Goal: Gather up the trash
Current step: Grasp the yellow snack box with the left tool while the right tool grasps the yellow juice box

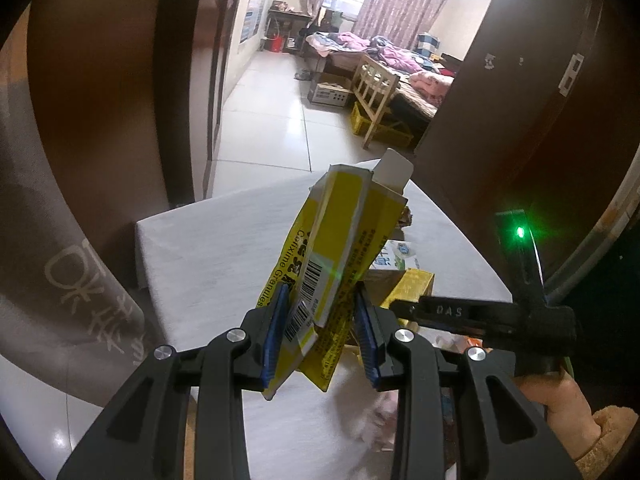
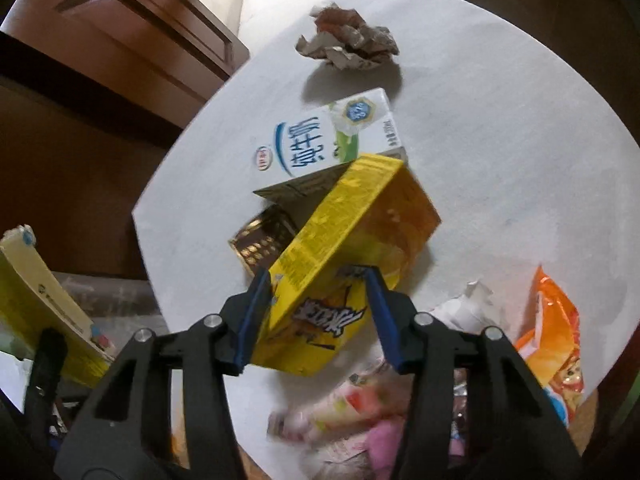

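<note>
My left gripper (image 1: 320, 316) is shut on a flattened yellow medicine box (image 1: 336, 236) with a barcode, held upright above the white table (image 1: 208, 256). The same box shows at the left edge of the right wrist view (image 2: 40, 300). My right gripper (image 2: 318, 308) is closed around a yellow drink carton (image 2: 340, 256), its blue pads (image 2: 252, 316) against both sides; the carton looks tilted up off the table. Behind it lie a white milk carton (image 2: 328, 136), a brown wrapper (image 2: 260, 240) and a crumpled paper ball (image 2: 348, 40).
An orange snack bag (image 2: 552, 336), white tissue (image 2: 460, 308) and pink and pastel wrappers (image 2: 352, 416) lie near the table's front edge. A brown door (image 2: 128, 36) stands left. A doorway shows a bedroom with a wooden chair (image 1: 376, 92) and bed.
</note>
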